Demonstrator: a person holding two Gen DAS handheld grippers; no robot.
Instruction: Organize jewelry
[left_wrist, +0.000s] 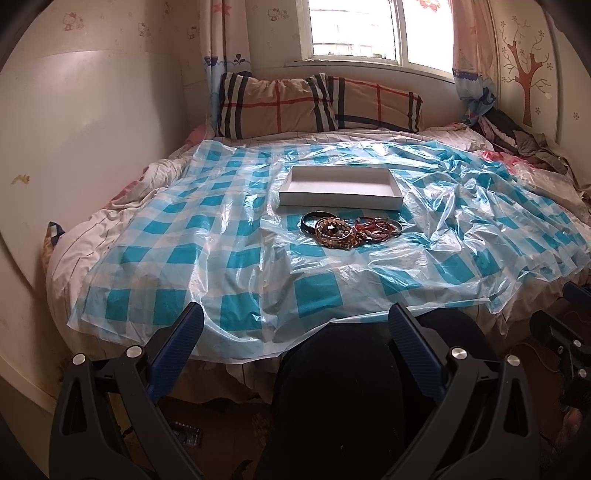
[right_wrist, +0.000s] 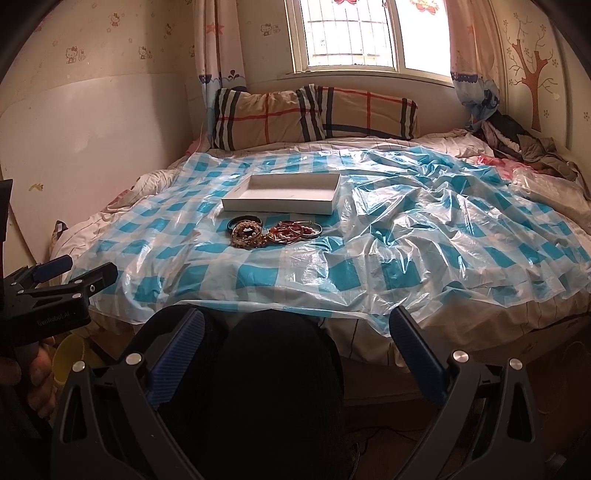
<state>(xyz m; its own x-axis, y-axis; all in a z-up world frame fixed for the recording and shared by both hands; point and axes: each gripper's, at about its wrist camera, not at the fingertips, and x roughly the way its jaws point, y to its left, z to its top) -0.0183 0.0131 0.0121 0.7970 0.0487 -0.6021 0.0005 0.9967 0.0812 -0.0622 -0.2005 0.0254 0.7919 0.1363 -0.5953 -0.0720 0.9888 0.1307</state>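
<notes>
A heap of bracelets and beaded bangles (left_wrist: 347, 229) (right_wrist: 271, 230) lies on a blue-checked plastic sheet (left_wrist: 207, 236) (right_wrist: 406, 236) spread over a bed. Just behind the heap sits a shallow white box (left_wrist: 341, 201) (right_wrist: 280, 205), with nothing inside it. My left gripper (left_wrist: 295, 317) hangs open at the bed's near edge, well short of the jewelry, with nothing between its fingers. My right gripper (right_wrist: 297, 323) is open too, at the same near edge, with nothing in it. The left gripper (right_wrist: 75, 271) also shows at the left edge of the right wrist view, held by a hand (right_wrist: 33, 373).
Two plaid pillows (left_wrist: 317, 105) (right_wrist: 314, 114) lean under a window at the head of the bed. Crumpled clothes (left_wrist: 517, 140) (right_wrist: 524, 144) are piled at the far right corner. A wall runs along the bed's left side. A dark knee (left_wrist: 332, 387) (right_wrist: 273, 387) fills the foreground below both grippers.
</notes>
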